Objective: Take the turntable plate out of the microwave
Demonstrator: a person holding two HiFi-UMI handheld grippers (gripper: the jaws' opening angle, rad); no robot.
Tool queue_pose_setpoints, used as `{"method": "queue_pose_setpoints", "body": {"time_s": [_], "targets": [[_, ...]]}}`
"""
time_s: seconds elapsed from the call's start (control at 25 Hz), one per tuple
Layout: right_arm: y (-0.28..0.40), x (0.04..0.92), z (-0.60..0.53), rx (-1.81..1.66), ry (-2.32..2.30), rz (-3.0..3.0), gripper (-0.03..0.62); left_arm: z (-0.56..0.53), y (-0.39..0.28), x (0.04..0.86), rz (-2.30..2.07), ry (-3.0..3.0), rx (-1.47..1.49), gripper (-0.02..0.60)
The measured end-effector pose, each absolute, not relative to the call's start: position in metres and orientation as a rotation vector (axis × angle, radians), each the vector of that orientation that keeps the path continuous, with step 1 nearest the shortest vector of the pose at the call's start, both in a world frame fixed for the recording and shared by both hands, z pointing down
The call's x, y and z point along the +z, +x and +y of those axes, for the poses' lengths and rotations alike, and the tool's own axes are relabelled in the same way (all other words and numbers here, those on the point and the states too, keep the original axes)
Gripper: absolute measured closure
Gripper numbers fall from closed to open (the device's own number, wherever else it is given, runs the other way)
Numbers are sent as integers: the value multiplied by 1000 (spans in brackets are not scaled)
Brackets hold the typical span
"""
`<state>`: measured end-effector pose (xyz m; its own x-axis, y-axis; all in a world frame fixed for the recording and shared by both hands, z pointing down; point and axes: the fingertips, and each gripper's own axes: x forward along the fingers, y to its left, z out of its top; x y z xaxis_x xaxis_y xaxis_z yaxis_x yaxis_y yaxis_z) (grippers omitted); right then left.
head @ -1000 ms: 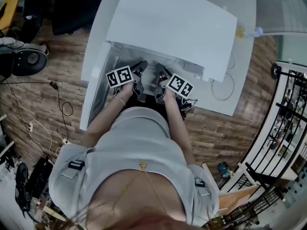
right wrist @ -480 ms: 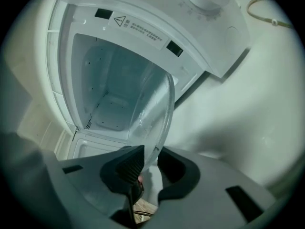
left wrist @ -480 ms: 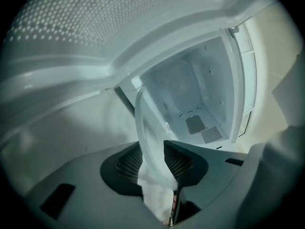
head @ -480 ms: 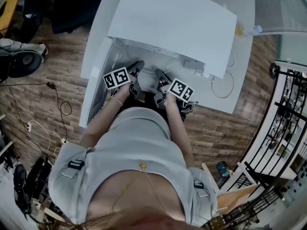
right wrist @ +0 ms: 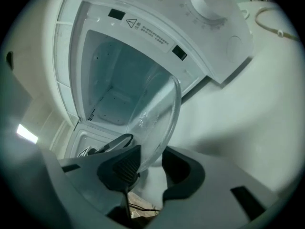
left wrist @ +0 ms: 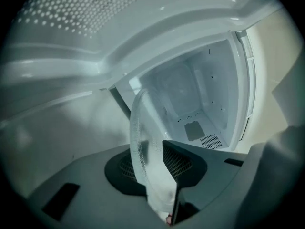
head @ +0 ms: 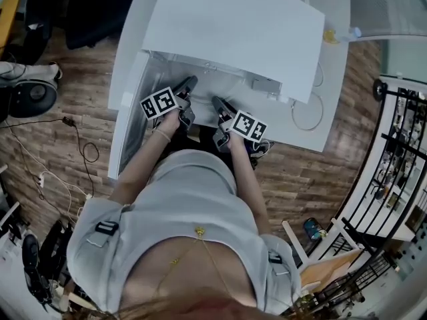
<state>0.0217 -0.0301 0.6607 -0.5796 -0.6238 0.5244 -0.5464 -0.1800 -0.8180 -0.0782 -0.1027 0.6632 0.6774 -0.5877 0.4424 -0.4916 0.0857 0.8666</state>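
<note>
Brown wood-plank floor (head: 67, 145) surrounds a white table (head: 333, 79) bearing a white box-shaped microwave (head: 233, 25) with its door (head: 127, 119) swung open. The left gripper (left wrist: 155, 156) pinches one rim of the clear round glass turntable plate (left wrist: 143, 137), its jaws having just eased slightly wider. The right gripper (right wrist: 147, 159) clamps the opposite rim likewise. The plate hangs tilted just outside the cavity.

Right gripper (head: 216, 103) slides back from the microwave (head: 233, 25) mouth, toward the person, and the gap to the left gripper (head: 189, 83) widens a touch. Both sets of jaws have just been easing open a little, with the glass turntable plate (right wrist: 157, 111) between each pair and the pads pressing on its rim.
</note>
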Motion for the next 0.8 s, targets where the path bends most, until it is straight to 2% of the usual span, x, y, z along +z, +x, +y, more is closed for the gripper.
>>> {"method": "queue_pose_setpoints", "body": {"time_s": [0.08,0.16,0.36,0.44,0.56,0.8], "targets": [[32,659,-37,-1852,-1449,1955,396,-102,-77,660,-906,1542,-116,468],[48,659,-48,-1812,-1470,1903,366,-102,-77,659,-901,1536,-133,477],[89,672,-85,-1765,-1519,1781,364,-99,-77,658,-878,1519,-188,495],[95,674,-96,-1761,-1477,1744,397,-97,-75,657,-867,1515,-202,500],[94,671,-104,-1743,-1413,1746,501,-95,-75,657,-873,1513,-211,502],[89,667,-98,-1725,-1359,1757,510,-90,-80,655,-895,1534,-235,503]]}}
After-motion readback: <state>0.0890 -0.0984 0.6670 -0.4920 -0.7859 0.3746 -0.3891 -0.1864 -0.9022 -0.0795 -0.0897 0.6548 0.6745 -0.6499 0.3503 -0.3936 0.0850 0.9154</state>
